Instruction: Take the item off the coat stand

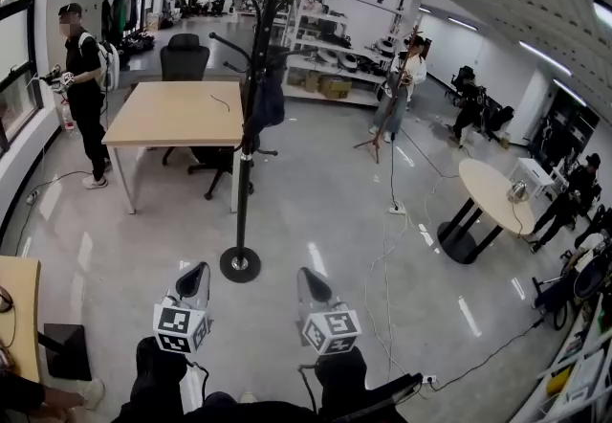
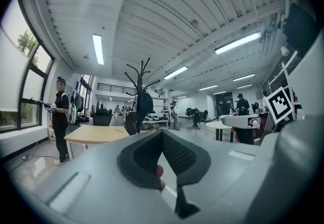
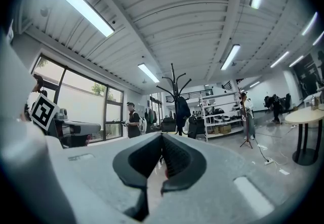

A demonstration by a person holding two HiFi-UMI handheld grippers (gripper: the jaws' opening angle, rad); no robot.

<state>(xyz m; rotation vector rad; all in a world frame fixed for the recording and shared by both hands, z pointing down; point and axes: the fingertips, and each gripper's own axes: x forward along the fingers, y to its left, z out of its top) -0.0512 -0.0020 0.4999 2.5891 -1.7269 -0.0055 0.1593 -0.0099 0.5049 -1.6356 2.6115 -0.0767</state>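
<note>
A black coat stand (image 1: 242,172) rises from a round base on the grey floor, straight ahead of me. A dark item (image 1: 269,94), a bag or a garment, hangs from its upper hooks. Both grippers are held low, short of the base and well apart from the stand. My left gripper (image 1: 198,270) and right gripper (image 1: 308,274) point forward side by side, jaws together and empty. The left gripper view shows the stand (image 2: 144,78) and the dark item (image 2: 146,104) far beyond the shut left gripper (image 2: 162,133). In the right gripper view they stand (image 3: 174,88) and hang (image 3: 181,109) beyond the shut right gripper (image 3: 162,137).
A wooden table (image 1: 177,115) with an office chair (image 1: 184,55) stands just behind the stand. A person (image 1: 84,96) is at the left; another person (image 1: 400,86) is further back. A round table (image 1: 490,184), floor cables (image 1: 390,220), shelves (image 1: 330,53) and a desk corner (image 1: 19,301) surround the open floor.
</note>
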